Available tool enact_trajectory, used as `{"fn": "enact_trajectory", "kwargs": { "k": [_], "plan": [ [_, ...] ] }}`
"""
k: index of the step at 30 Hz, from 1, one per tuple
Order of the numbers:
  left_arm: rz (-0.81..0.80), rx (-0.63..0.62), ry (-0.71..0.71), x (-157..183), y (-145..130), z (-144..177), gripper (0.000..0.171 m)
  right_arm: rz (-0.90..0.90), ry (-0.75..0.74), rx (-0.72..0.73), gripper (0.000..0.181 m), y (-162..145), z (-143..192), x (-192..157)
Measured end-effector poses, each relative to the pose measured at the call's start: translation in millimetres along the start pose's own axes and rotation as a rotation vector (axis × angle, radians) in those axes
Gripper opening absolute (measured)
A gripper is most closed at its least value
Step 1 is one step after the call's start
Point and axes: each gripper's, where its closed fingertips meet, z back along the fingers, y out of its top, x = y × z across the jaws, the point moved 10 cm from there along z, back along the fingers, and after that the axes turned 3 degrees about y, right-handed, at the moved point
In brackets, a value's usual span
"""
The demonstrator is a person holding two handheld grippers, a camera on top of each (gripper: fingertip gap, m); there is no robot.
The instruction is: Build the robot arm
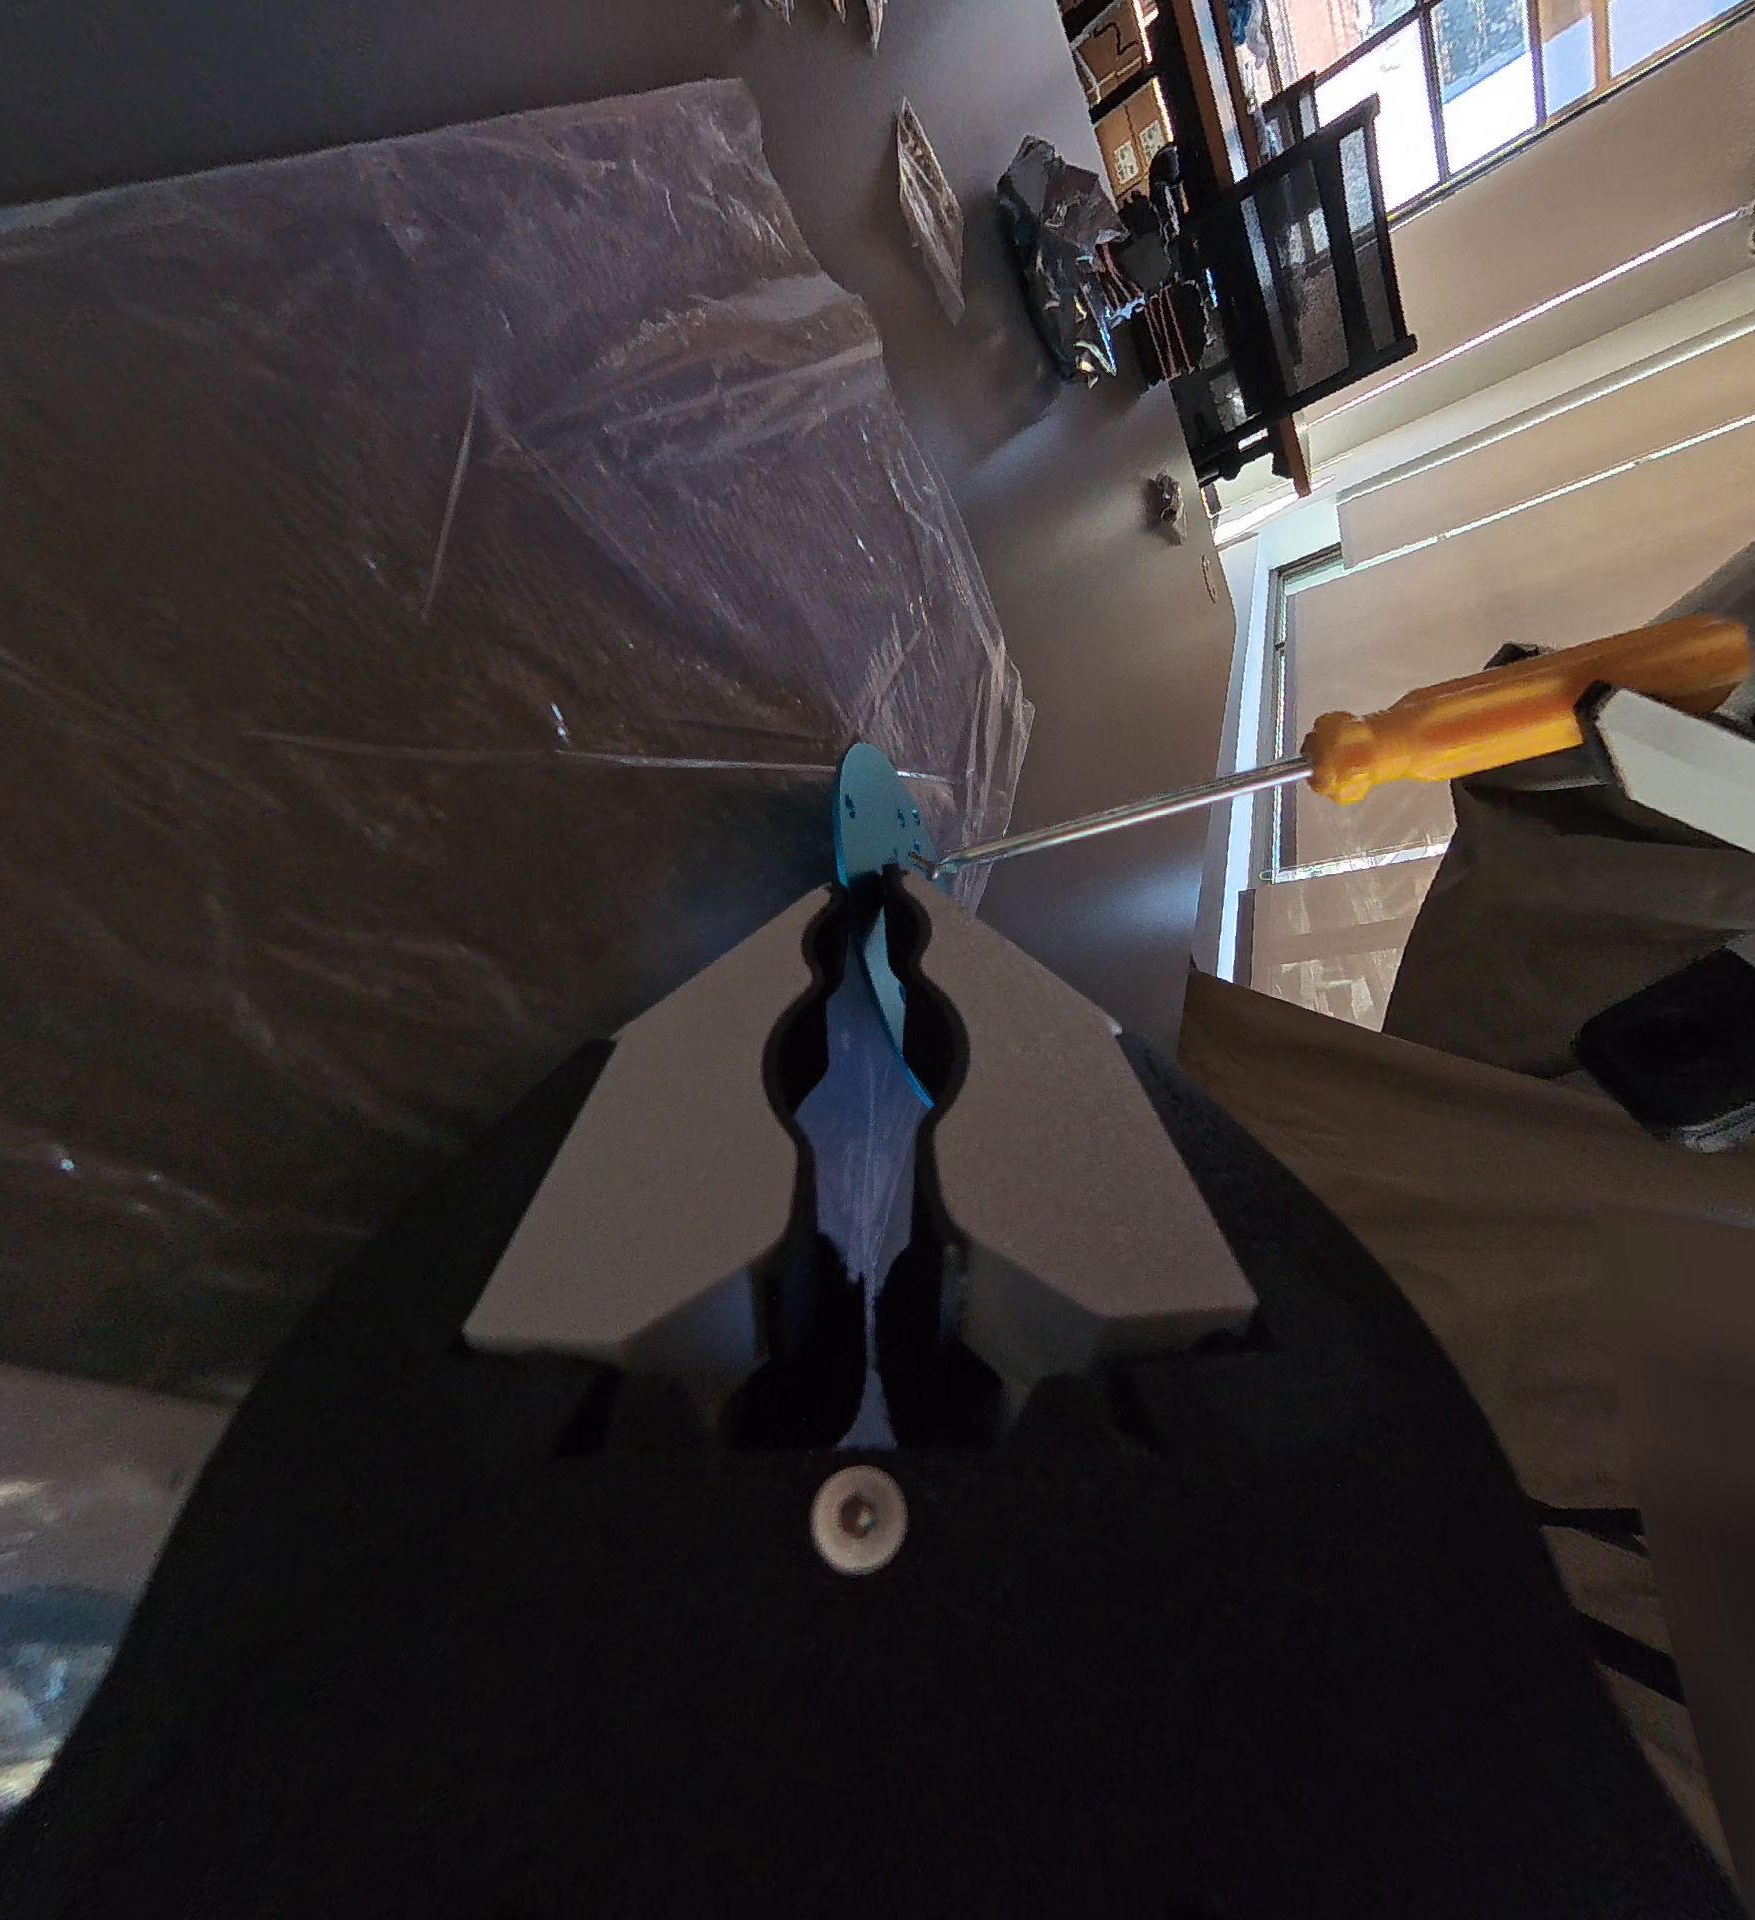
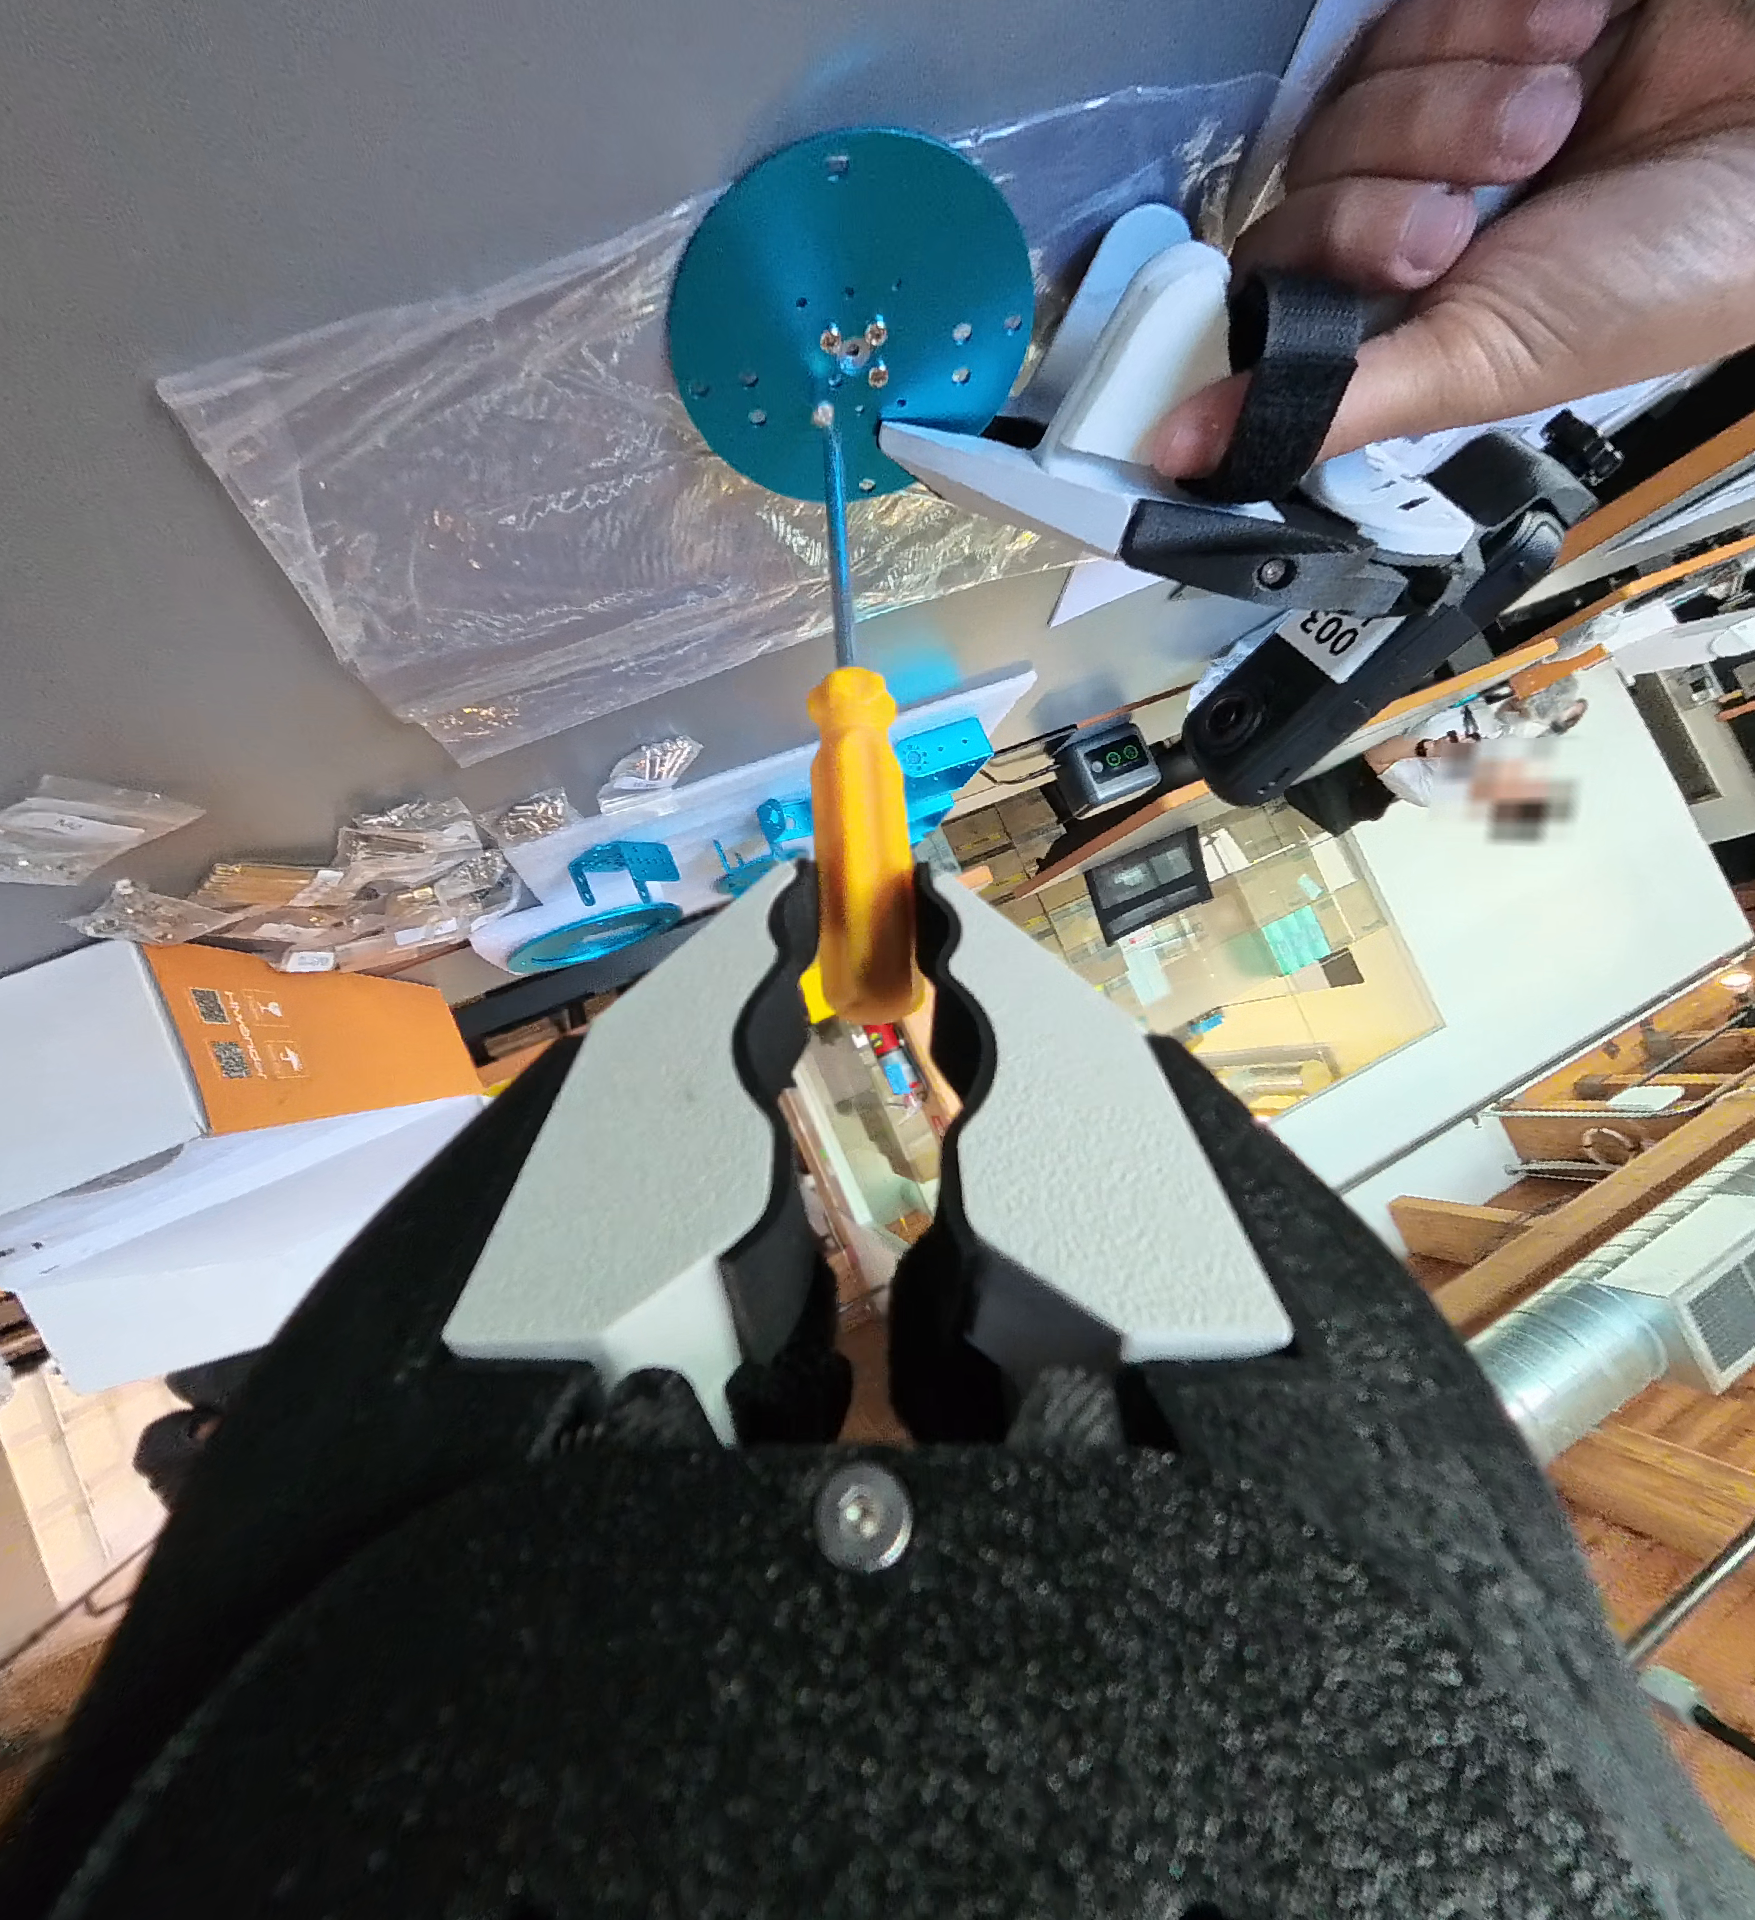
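Note:
My left gripper (image 1: 878, 883) is shut on the edge of a blue metal disc (image 1: 868, 810) with several small holes, holding it on edge above a clear plastic bag (image 1: 437, 520). In the right wrist view the disc (image 2: 831, 260) faces me, with the left gripper (image 2: 899, 436) clamped on its lower right rim and a hand (image 2: 1527, 229) on that gripper. My right gripper (image 2: 862, 894) is shut on the orange handle of a screwdriver (image 2: 857, 831). Its steel shaft (image 2: 837, 540) reaches a small screw (image 2: 823, 414) near the disc's centre. The screwdriver (image 1: 1475, 717) also shows in the left wrist view.
A grey table (image 2: 229, 208) carries the plastic bag (image 2: 499, 499), several small bags of screws (image 2: 385, 873), a white tray with blue metal brackets (image 2: 748, 821) and an orange and white box (image 2: 229, 1039). Shelving (image 1: 1268, 260) and windows stand beyond. Spacing between my two grippers at the tips: around 12 cm.

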Motion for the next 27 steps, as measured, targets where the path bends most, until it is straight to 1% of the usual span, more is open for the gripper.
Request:
{"fn": "enact_trajectory", "kwargs": {
  "k": [4, 23, 27],
  "plan": [
    [0.0, 0.0, 0.0, 0.0, 0.0, 0.1, 0.007, -0.038, 0.002, 0.017, 0.017, -0.7, 0.9, 0.6],
    [-0.002, 0.002, 0.001, -0.1, 0.3, 0.7, 0.007, -0.064, 0.014, 0.022, 0.017, 1.0, -3.2, 1.4],
    [-0.002, 0.002, 0.001, -0.1, 0.4, 0.8, 0.007, -0.118, 0.023, 0.014, 0.017, -4.8, -1.6, 3.5]
  ]
}}
